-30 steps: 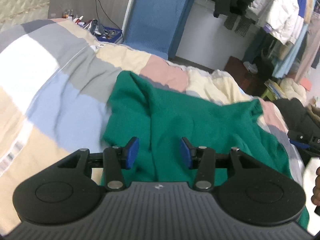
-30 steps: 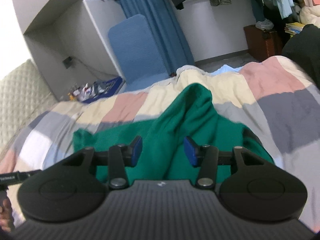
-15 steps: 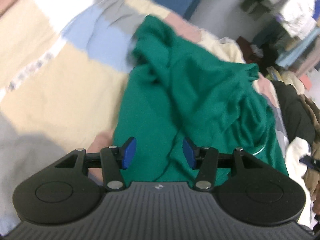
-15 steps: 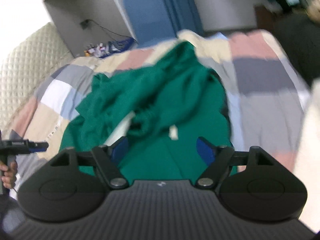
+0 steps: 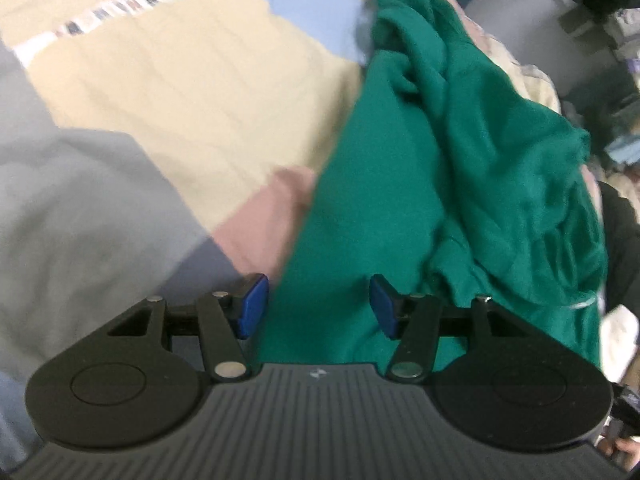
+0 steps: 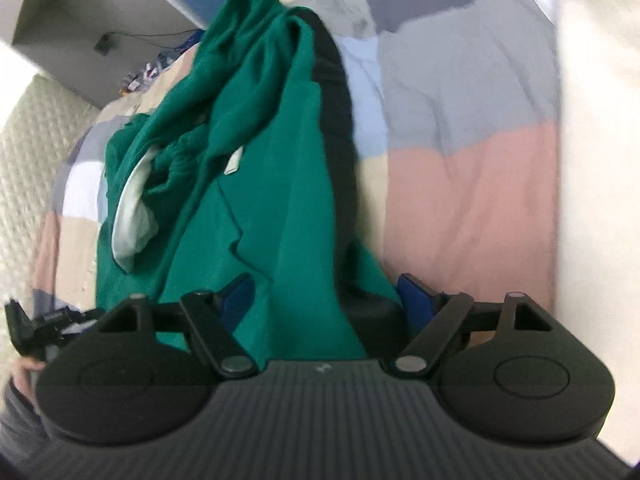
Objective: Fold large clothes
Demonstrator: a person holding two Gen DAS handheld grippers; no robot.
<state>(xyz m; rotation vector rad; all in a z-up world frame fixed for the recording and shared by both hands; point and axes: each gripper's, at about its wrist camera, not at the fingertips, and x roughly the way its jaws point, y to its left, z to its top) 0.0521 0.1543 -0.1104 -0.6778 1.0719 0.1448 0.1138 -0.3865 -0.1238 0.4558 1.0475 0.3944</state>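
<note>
Two grippers hang over a green garment (image 5: 460, 168) that lies crumpled on a bed covered by a patchwork quilt (image 5: 168, 92) of beige, grey, pink and pale blue blocks; the left gripper (image 5: 318, 306) has its jaws opening, its blue fingers (image 5: 252, 306) released, with the garment's near edge lying below the gap and nothing pressed between them; in the right wrist view the right gripper (image 6: 320, 300) also has its jaws opening, spread wide, and the green cloth passes under the gap without being pinched; a white lining or label area (image 6: 132, 216) shows among the folds on the garment's left side, and a small pale tag (image 6: 233, 164) sits near its middle; a quilted cream headboard (image 6: 28, 148) stands at the left edge.
</note>
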